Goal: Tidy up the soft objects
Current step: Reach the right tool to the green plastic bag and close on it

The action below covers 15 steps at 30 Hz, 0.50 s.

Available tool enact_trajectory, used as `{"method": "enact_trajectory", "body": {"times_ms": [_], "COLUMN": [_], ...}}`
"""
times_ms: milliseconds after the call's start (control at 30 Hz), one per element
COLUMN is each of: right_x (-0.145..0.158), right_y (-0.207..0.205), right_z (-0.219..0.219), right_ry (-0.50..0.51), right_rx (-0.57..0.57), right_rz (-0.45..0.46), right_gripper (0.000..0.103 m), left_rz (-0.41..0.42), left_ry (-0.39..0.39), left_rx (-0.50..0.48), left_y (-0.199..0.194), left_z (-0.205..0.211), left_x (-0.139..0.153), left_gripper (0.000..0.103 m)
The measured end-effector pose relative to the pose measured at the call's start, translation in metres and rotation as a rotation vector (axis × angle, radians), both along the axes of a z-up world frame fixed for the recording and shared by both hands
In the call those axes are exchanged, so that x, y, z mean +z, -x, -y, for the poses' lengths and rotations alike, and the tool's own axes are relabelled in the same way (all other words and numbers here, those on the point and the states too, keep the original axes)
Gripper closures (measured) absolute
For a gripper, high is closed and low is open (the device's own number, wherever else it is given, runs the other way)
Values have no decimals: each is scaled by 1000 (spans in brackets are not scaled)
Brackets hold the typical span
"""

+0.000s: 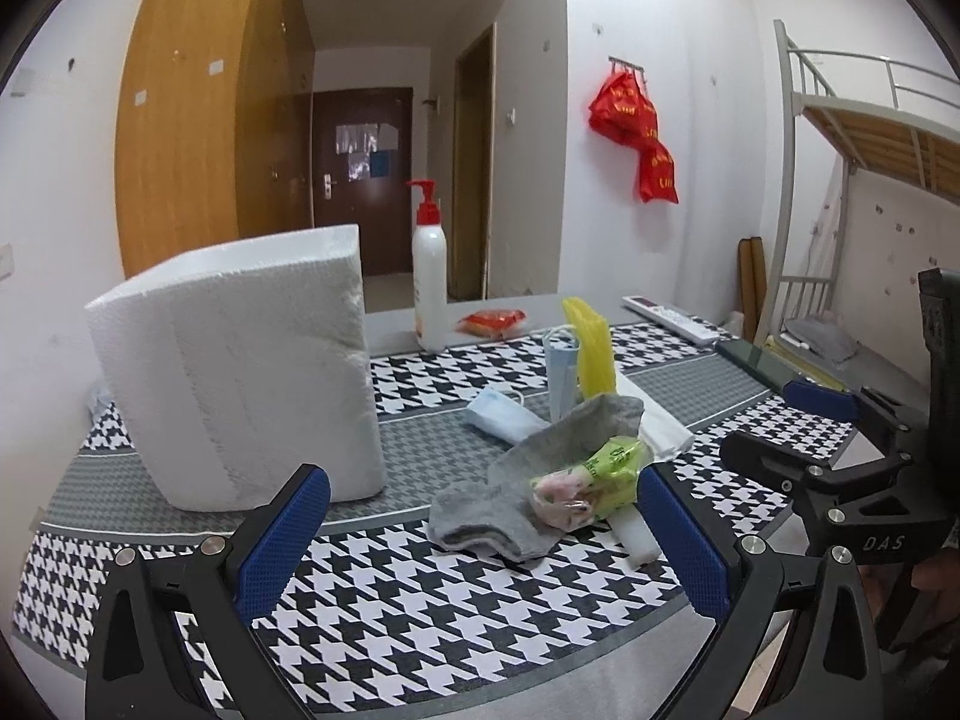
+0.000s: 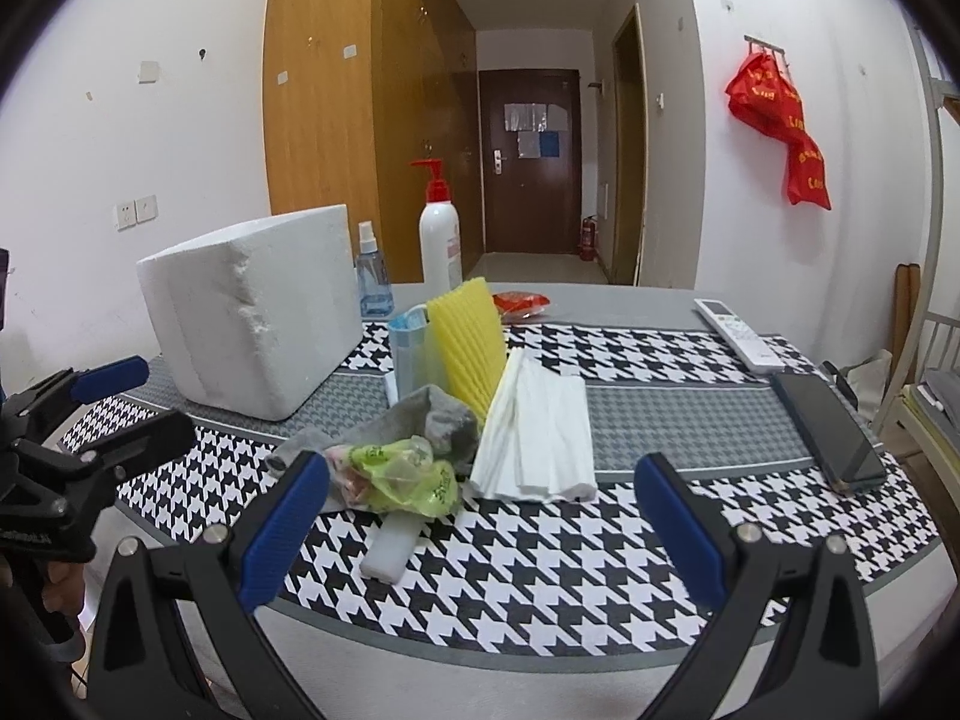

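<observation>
Both hand-held grippers, left (image 1: pixel 480 534) and right (image 2: pixel 480 525), hover with their jaws apart and hold nothing. On the worktop (image 2: pixel 540 576), a grey sock (image 1: pixel 528 474) lies under a green plastic bag (image 1: pixel 591 477), beside the folded white tissues (image 2: pixel 534 426) and the foam box (image 1: pixel 240 366).

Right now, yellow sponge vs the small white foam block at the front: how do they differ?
Colour: the yellow sponge is bright yellow, the white foam block plain white.
Pose: the sponge stands upright, the block lies flat on the table.
Surface: the sponge is ribbed, the block looks smooth.
Position: the sponge sits at the back of the pile, the block at the front, partly under the green plastic bag.
Shared: neither is gripped.
</observation>
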State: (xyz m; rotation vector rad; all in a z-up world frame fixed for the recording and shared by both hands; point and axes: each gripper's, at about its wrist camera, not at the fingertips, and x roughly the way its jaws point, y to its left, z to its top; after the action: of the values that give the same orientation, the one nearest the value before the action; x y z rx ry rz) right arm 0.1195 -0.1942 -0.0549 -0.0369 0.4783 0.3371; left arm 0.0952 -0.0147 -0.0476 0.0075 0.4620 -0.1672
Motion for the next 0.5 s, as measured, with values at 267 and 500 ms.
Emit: {"method": "enact_trajectory", "body": {"times_ms": [267,500], "right_x": [-9,-18], "right_y": [-10,-21], "right_z": [0,-14], "right_ry": [-13,-11], "right_rx": [22,76], "right_rz": [-38,-75], "right_gripper": [0,0], "left_rz": [-45,-102], "left_ry": [-23,-13], "left_rx": [-42,3], "left_y": [-13,-18], "left_z": [5,-11], "left_x": [-11,-27], "left_gripper": [1,1]}}
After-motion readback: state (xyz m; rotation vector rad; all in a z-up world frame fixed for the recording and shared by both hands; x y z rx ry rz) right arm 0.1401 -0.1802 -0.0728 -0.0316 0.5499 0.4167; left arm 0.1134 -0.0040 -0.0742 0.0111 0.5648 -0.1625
